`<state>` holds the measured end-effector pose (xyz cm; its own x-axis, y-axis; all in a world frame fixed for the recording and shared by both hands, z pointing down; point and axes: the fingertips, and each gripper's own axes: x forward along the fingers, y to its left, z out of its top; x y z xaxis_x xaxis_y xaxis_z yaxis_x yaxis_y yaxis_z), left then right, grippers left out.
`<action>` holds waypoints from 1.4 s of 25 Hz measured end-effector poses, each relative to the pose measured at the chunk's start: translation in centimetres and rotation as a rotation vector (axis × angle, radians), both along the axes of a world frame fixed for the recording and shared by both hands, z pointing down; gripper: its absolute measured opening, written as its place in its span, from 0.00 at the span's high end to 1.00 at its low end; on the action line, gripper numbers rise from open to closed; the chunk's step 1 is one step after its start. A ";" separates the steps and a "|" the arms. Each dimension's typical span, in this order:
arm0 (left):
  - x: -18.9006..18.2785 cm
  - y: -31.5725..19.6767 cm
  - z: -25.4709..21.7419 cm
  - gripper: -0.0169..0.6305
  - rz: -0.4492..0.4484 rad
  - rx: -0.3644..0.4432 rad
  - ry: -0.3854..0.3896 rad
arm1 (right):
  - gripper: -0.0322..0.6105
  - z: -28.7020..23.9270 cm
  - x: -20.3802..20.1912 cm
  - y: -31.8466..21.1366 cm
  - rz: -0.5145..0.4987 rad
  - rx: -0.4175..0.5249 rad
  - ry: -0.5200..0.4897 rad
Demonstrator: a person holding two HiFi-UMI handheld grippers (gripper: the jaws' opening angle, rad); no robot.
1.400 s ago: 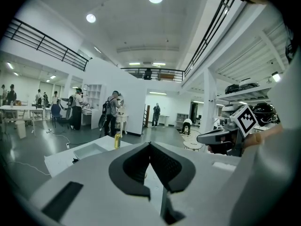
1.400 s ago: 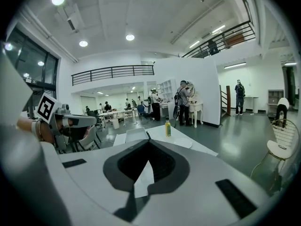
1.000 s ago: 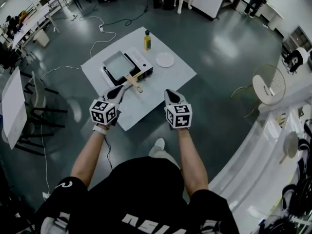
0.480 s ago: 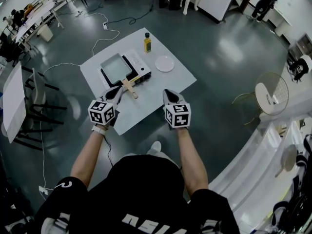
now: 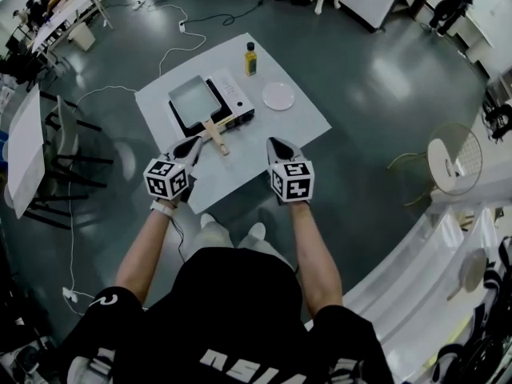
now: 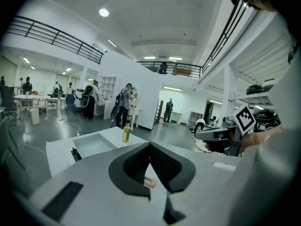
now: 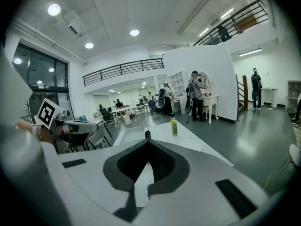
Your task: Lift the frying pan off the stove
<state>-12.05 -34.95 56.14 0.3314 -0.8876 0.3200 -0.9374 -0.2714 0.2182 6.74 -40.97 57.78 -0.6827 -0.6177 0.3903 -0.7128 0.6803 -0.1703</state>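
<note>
Head view: frying pan [image 5: 192,101] nearer

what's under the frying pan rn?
The frying pan sits on the stove, which stands on the white table. The stove's top directly beneath is covered by the pan and cannot be seen.

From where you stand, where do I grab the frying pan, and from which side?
Grip the wooden handle. It juts off the frying pan past the near edge of the stove, pointing toward the person. Come from the near side with the left gripper, likely the closer one. It is shut, so open it first.
</note>
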 end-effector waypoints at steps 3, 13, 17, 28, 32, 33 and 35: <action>-0.8 -0.3 1.0 0.98 -0.002 -0.017 0.023 | 0.96 0.3 -1.0 -0.1 -0.009 -0.008 0.008; -4.0 -2.0 5.6 0.98 0.021 -0.097 0.155 | 0.96 2.2 -5.6 -0.8 -0.042 -0.026 0.048; -5.0 -2.6 7.5 0.98 0.044 -0.135 0.210 | 0.96 3.5 -7.3 -1.0 -0.044 -0.049 0.076; -5.4 -4.4 11.9 0.84 0.158 -0.243 0.395 | 0.96 7.1 -11.6 -0.4 -0.066 -0.102 0.120; -5.2 -4.6 13.5 0.78 0.194 -0.287 0.450 | 0.95 8.5 -12.5 0.0 -0.067 -0.124 0.137; -5.2 -4.7 13.9 0.77 0.200 -0.298 0.464 | 0.95 9.0 -12.7 0.1 -0.070 -0.135 0.137; -5.4 -4.9 15.0 0.75 0.205 -0.321 0.483 | 0.95 9.8 -13.2 0.4 -0.082 -0.163 0.135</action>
<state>-17.43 -39.87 71.09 0.6591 -0.6748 0.3321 -0.6482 -0.2857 0.7058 -6.50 -40.57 67.63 -0.6626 -0.4834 0.5720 -0.6801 0.7083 -0.1893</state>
